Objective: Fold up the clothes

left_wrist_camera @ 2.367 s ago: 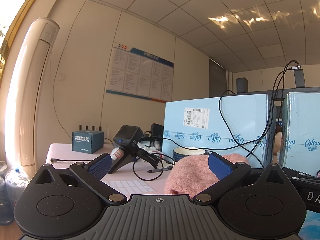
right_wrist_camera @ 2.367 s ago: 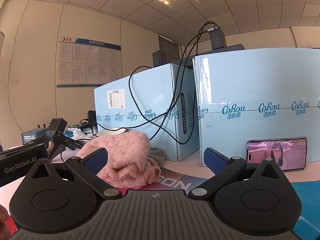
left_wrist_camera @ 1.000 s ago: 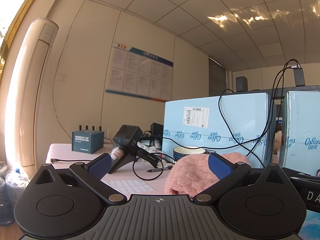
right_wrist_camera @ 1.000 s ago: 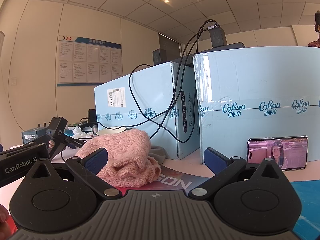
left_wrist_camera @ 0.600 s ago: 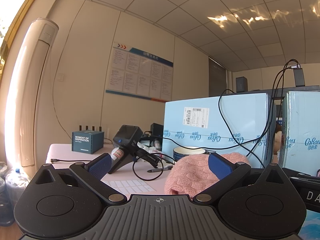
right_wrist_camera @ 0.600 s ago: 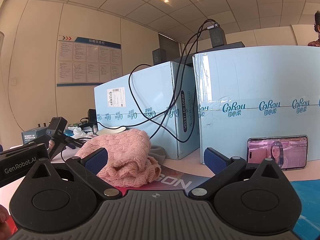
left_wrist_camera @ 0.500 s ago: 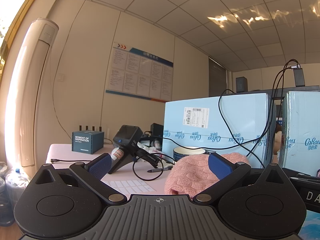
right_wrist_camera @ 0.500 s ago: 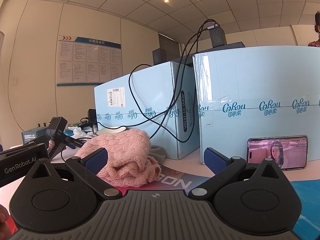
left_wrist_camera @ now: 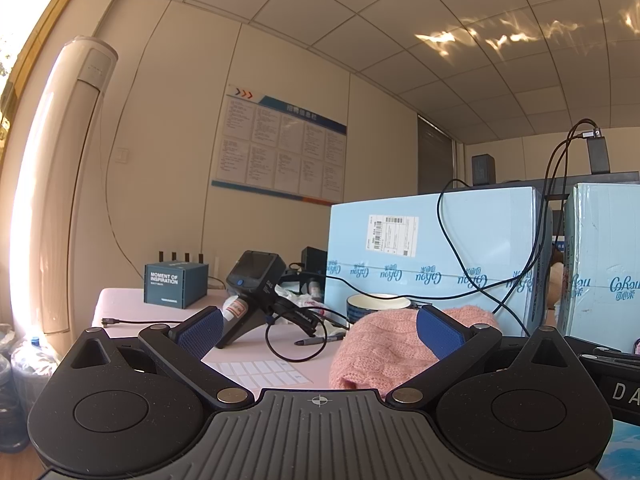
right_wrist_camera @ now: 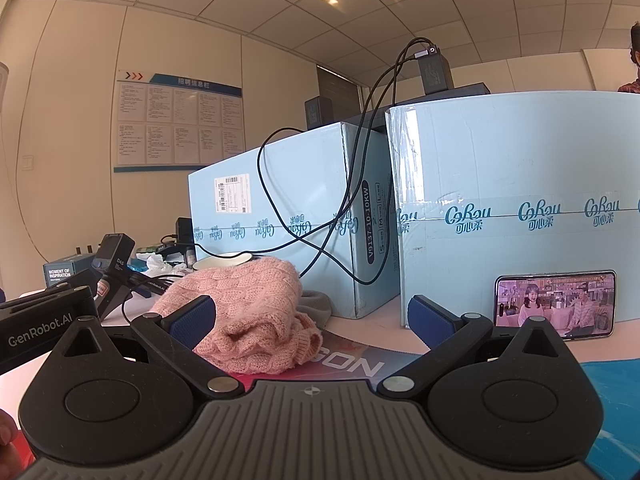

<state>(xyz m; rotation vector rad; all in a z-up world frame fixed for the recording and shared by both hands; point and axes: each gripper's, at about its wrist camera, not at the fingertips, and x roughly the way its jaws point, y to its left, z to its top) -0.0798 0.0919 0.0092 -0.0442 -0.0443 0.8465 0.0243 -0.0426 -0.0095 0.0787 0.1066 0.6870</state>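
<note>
A crumpled pink knitted sweater (left_wrist_camera: 384, 344) lies in a heap on the table, just ahead of both grippers; it also shows in the right wrist view (right_wrist_camera: 248, 308). My left gripper (left_wrist_camera: 318, 330) is open and empty, low over the table, with the sweater behind its right finger. My right gripper (right_wrist_camera: 310, 318) is open and empty, with the sweater behind its left finger. A grey cloth (right_wrist_camera: 316, 304) shows under the sweater's right side.
Two large light-blue cartons (right_wrist_camera: 304, 216) (right_wrist_camera: 520, 208) with black cables stand behind the sweater. A phone (right_wrist_camera: 554, 304) leans on the right carton. A bowl (left_wrist_camera: 378, 304), a black handheld device (left_wrist_camera: 252, 284), a pen (left_wrist_camera: 320, 340) and a small dark box (left_wrist_camera: 176, 280) lie at left.
</note>
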